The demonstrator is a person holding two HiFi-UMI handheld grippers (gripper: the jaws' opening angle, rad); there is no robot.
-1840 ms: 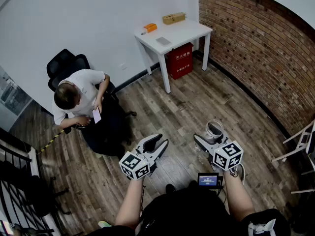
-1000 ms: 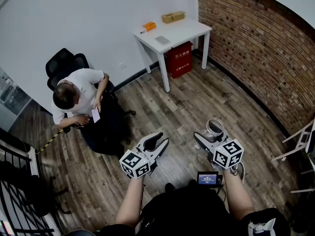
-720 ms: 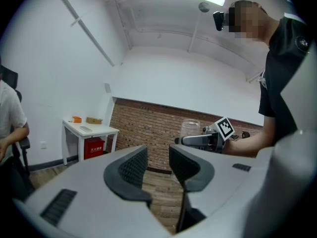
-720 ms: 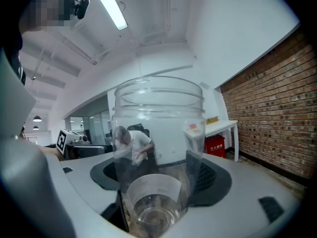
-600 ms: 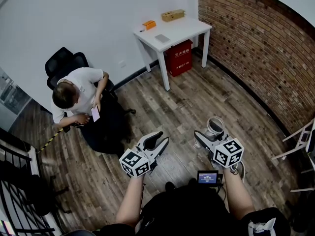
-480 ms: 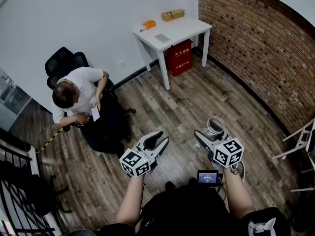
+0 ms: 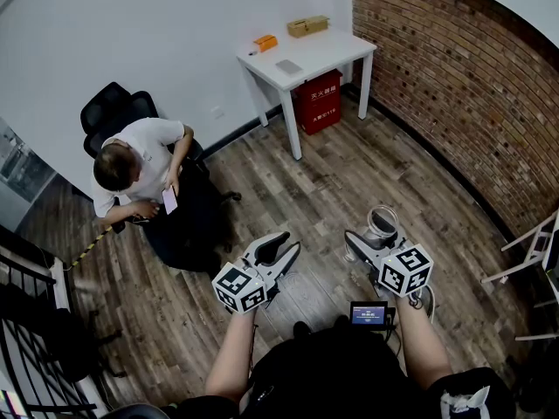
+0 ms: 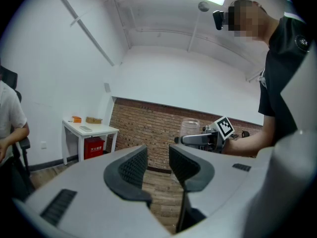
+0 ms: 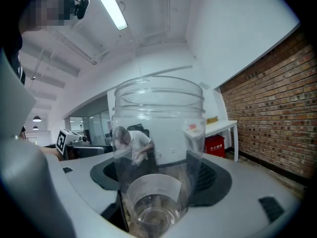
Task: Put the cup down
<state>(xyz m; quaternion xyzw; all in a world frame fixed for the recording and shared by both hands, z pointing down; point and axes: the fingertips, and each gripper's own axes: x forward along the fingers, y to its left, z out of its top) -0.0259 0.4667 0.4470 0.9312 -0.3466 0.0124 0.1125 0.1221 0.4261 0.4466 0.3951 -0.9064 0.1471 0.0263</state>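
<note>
A clear plastic cup (image 7: 382,223) stands upright between the jaws of my right gripper (image 7: 370,236), which is shut on it, held in the air above the wooden floor. In the right gripper view the cup (image 9: 158,133) fills the middle, with a dark pad pressing on each side of it. My left gripper (image 7: 278,253) hangs level beside it, to the left. Its jaws stand a narrow gap apart with nothing between them (image 8: 158,158). The left gripper view also shows the cup (image 8: 190,128) off to the right.
A white table (image 7: 314,59) with small boxes on it stands against the far wall, a red box (image 7: 319,103) under it. A person sits in a black chair (image 7: 113,116) at the left. A brick wall (image 7: 463,85) runs along the right.
</note>
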